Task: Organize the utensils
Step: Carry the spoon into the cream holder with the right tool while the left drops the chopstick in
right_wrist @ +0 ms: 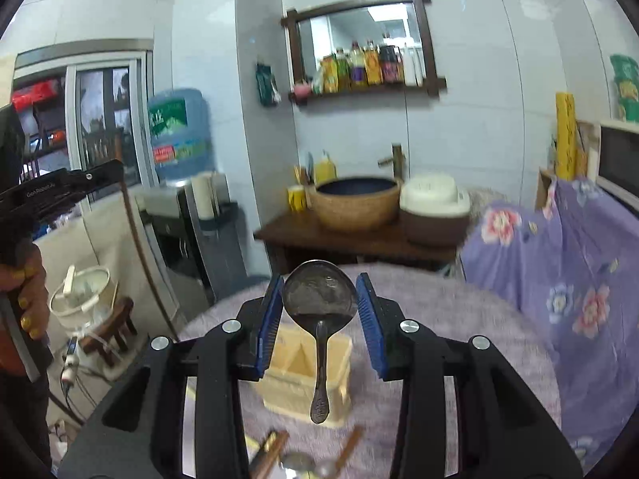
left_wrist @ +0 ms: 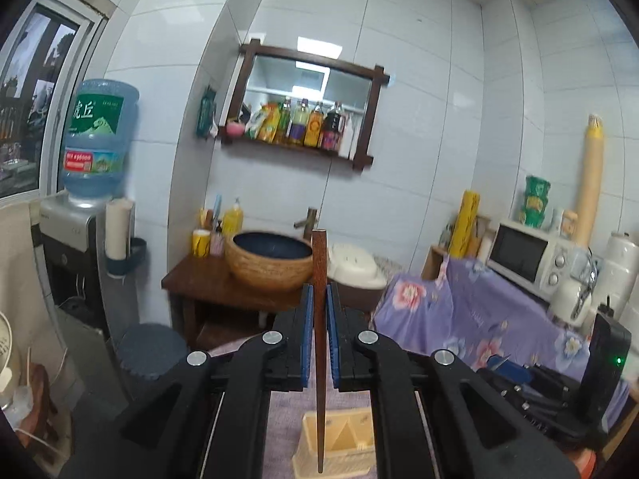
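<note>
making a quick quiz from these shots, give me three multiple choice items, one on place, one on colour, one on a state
1. Where is the holder?
A. on the purple cloth
B. on the microwave
C. in the sink

2. What colour are the finger pads?
A. red
B. blue
C. white

3. What does the right gripper hold?
A. nothing
B. a fork
C. a spoon

Answers: 1 A, the holder stands on the cloth below both grippers. 2 B, blue strips line each finger. 3 C, the spoon's bowl sits between the fingers, its handle hanging down; the left gripper holds a chopstick.
</note>
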### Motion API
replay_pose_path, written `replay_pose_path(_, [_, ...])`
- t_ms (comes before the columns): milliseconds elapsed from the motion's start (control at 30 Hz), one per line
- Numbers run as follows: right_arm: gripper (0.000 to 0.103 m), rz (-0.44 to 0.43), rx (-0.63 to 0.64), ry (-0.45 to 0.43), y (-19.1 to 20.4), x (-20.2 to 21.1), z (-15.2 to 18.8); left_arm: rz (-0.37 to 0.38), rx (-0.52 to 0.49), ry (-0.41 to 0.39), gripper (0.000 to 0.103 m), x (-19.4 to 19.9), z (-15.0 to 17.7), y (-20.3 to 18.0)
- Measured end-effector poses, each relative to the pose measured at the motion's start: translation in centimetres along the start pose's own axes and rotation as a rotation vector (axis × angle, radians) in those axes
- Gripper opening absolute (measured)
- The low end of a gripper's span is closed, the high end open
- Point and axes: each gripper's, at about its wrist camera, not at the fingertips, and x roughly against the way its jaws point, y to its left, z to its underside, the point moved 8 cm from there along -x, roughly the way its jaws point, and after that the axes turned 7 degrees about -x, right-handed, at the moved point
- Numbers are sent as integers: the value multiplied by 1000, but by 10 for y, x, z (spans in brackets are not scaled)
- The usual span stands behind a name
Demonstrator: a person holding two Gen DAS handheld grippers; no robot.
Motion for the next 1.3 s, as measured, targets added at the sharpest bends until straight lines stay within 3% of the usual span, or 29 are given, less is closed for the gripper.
replay_pose_path(167, [38,17,9,-17,8,-34,-5,5,32,-12,8,-36,8,-8])
replay_pose_path(533, [38,67,23,98,-6,-97,94,21,26,118,8,-78,110,-13])
replay_pose_path(767, [38,86,40,143,-11,-107,124,15,27,199,8,-93,154,-7])
replay_pose_path(1000, [38,87,49,139,-12,-109,130,9,14,250,8,-101,174,-4])
replay_pose_path(1167, [40,86,47,121,-11,-102,129,11,18,244,8,-96,173,0])
replay_pose_path(1300, [54,89,29,71,-15,-79,121,23,1,225,8,-79,169,0])
